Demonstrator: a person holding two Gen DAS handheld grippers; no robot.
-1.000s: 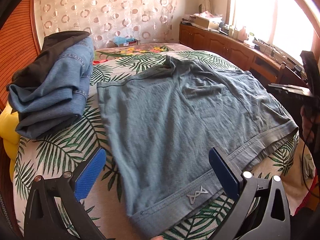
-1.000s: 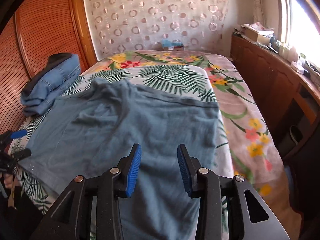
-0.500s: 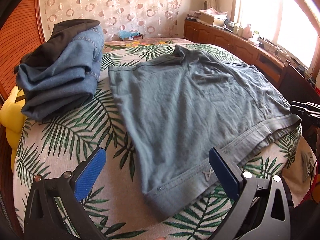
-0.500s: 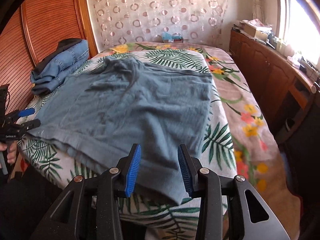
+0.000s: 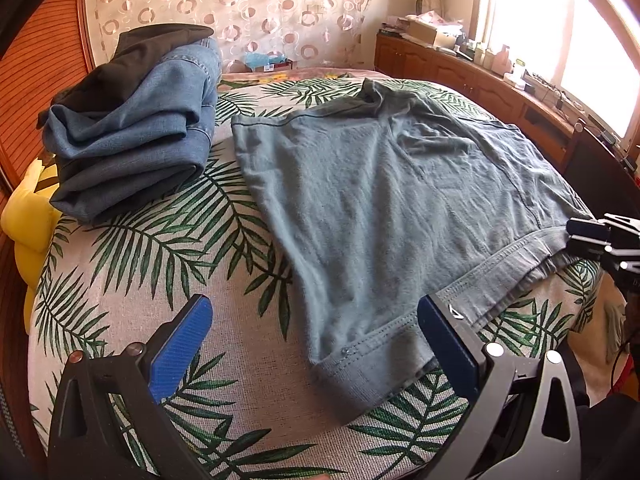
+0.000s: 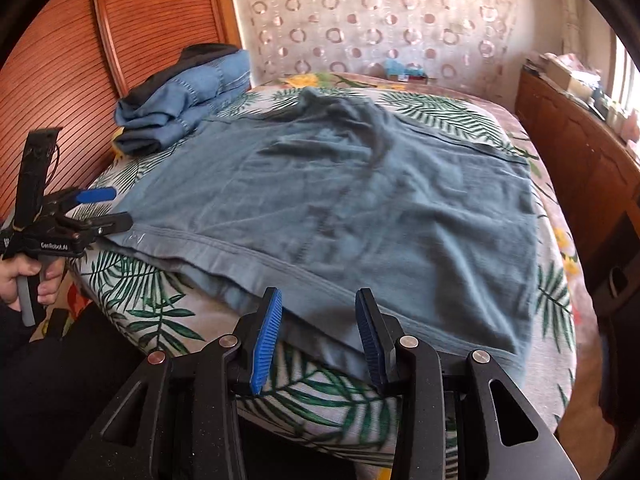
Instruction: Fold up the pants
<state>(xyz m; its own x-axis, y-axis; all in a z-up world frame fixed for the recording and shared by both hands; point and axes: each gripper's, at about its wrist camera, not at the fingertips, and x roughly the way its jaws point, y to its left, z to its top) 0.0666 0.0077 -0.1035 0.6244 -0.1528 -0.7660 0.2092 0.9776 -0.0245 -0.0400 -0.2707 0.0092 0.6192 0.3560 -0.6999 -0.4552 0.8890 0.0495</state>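
Both pairs of fingers stand apart, nothing between them. Left gripper [image 5: 316, 340] is spread wide, low over the near left corner of the waistband; its right pad [image 5: 448, 346] lies just beside or touching the band, cannot tell which. Right gripper [image 6: 318, 330] has a narrower gap and hovers at the near edge of the cloth, at the bed's edge; contact not resolvable.

Task item: grey-blue cotton shorts [image 5: 400, 200] lie spread flat on the palm-leaf print bedspread [image 5: 160, 264], waistband toward me, both legs pointing to the far wall. Some wrinkling at the crotch and the far leg hem.

Progress, judged: spreading appears done; no fold made yet. Remaining: grip the waistband corners, fold one half over the other, then fold again lengthwise. So the task is early.

Containers: none in reach. Closest thing to a store is the stack of folded blue denim jeans [image 5: 132, 128] with a dark garment [image 5: 132, 64] on top, at the bed's left side, apart from the shorts. Likely destination for the finished piece.
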